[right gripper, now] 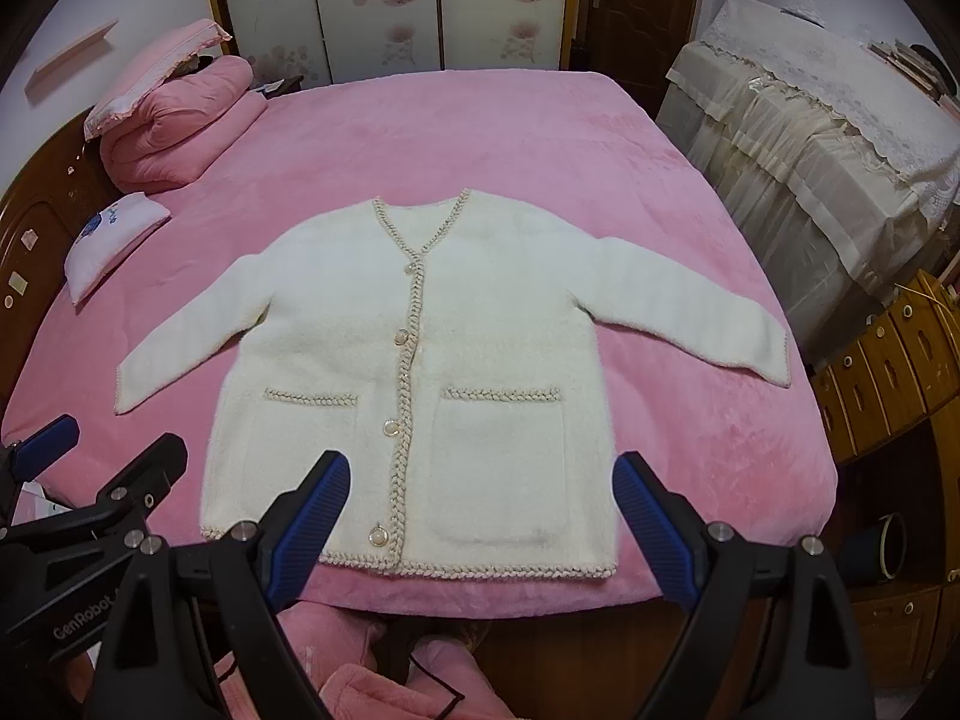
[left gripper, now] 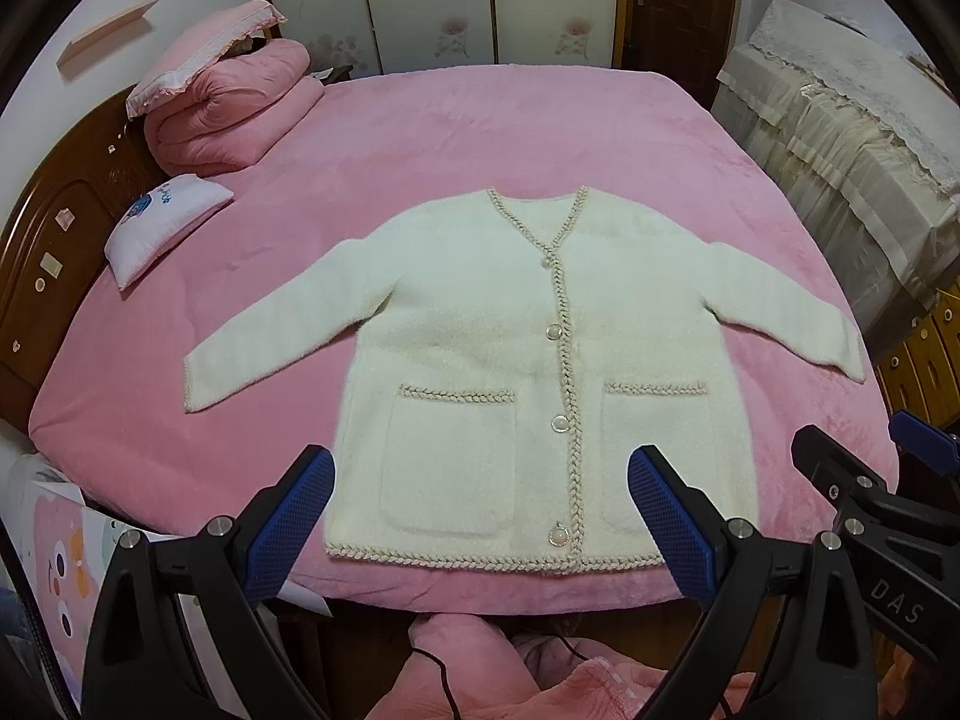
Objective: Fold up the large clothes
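A cream fluffy cardigan [left gripper: 492,324] with braided trim, pearl buttons and two front pockets lies flat, face up and buttoned, on the pink bed [left gripper: 480,138]; both sleeves are spread out to the sides. It also shows in the right wrist view [right gripper: 372,336]. My left gripper [left gripper: 480,474] is open and empty, held above the hem near the bed's front edge. My right gripper [right gripper: 480,480] is open and empty, over the hem's right half. Each gripper shows at the edge of the other's view: the right one [left gripper: 864,456], the left one [right gripper: 114,438].
A folded pink quilt with a pillow [left gripper: 222,102] and a small white cushion [left gripper: 162,222] sit at the bed's far left by the wooden headboard [left gripper: 54,240]. A lace-covered cabinet [right gripper: 810,132] and wooden drawers [right gripper: 888,360] stand on the right. Pink cloth [left gripper: 540,672] lies below the front edge.
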`<state>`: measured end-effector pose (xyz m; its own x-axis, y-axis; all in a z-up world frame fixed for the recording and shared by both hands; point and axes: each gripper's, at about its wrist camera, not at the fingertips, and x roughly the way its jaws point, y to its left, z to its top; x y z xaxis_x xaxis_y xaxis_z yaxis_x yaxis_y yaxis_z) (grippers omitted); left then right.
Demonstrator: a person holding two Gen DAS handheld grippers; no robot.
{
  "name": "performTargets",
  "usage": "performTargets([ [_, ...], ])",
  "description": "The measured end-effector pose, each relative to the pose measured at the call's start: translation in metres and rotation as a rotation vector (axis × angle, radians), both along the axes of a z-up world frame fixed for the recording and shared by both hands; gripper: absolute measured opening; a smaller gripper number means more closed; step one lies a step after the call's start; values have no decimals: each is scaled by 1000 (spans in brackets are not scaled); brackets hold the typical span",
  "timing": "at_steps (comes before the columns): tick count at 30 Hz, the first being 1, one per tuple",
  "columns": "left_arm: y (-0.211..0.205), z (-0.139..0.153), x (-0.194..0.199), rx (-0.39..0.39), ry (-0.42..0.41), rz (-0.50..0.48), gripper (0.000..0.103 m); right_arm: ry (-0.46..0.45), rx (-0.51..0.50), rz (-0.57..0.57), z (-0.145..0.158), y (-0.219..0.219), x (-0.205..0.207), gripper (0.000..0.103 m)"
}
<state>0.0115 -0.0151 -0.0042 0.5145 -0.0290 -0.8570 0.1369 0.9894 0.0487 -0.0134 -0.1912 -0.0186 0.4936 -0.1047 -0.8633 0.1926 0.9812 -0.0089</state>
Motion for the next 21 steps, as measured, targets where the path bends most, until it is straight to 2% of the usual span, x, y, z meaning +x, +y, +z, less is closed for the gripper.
performTargets([
  [21,-1,-1,-4,-2,-14,12,97,-18,-1,17,-1,3,-4,90],
])
